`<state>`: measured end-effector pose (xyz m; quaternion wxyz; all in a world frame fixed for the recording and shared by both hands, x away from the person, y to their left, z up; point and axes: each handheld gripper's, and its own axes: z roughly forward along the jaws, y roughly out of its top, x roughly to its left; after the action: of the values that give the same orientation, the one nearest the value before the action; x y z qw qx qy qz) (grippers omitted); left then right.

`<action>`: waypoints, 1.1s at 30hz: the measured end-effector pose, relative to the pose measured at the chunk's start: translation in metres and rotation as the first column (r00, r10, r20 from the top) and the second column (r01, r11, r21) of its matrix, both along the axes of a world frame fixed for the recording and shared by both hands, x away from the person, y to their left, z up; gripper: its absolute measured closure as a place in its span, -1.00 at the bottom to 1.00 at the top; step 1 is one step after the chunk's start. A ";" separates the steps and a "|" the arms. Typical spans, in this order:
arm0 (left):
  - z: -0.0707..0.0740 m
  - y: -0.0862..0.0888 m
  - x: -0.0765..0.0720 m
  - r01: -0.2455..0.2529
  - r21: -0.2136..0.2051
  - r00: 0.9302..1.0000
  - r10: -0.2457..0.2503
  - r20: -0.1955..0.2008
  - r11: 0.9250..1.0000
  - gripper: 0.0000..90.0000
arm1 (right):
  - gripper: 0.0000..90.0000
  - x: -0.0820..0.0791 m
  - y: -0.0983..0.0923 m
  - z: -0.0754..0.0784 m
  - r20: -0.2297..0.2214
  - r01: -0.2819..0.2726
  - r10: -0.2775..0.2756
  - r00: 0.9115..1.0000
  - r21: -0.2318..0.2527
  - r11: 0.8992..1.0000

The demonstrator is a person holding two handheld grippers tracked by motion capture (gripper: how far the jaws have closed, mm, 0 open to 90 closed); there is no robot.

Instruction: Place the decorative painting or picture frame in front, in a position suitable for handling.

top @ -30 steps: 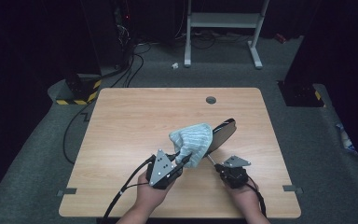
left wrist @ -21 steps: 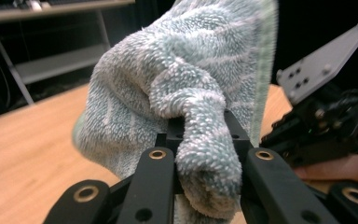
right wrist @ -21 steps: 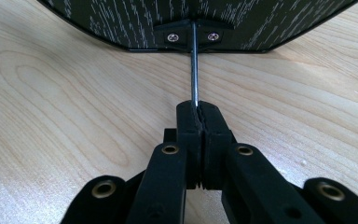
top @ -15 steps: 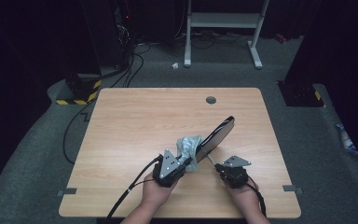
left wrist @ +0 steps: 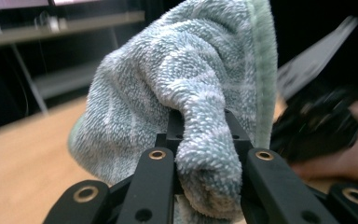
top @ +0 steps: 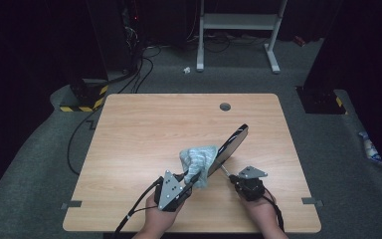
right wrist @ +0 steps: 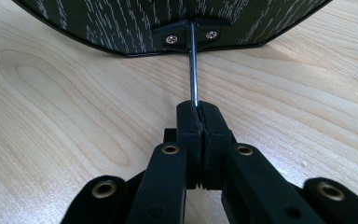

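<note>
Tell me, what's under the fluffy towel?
Under the towel sits the tilted dark board being wiped, and beneath that the wooden table. The board's patch right under the towel is covered, so it can't be seen.

My bench (top: 144,129) is light wood grain with a round cable hole (top: 225,106) near its far edge. A dark, white-flecked board (top: 234,142) rests its lower edge on it, tilted up.

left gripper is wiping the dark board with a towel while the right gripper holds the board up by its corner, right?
Not by its corner: the right gripper view shows the right gripper shut on a thin metal rod fixed to the board. The left gripper does hold the towel against it.
</note>
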<state>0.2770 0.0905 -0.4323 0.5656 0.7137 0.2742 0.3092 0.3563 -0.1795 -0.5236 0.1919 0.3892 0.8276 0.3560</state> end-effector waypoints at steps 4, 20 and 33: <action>-0.002 -0.011 0.007 0.015 0.019 1.000 -0.015 -0.025 1.000 0.73 | 0.96 0.000 0.000 0.000 0.000 0.002 -0.002 1.000 0.002 1.000; -0.038 -0.009 0.011 -0.016 0.114 0.991 0.031 -0.128 0.993 0.73 | 0.96 0.000 0.000 0.000 -0.001 0.003 -0.003 1.000 0.004 1.000; -0.032 -0.026 0.010 0.089 0.085 0.986 -0.076 -0.149 0.992 0.74 | 0.96 0.000 0.000 0.000 0.005 -0.002 0.002 1.000 0.000 1.000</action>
<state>0.2871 0.0644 -0.4639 0.5230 0.7703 0.2706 0.2447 0.3566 -0.1795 -0.5238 0.1934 0.3877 0.8275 0.3571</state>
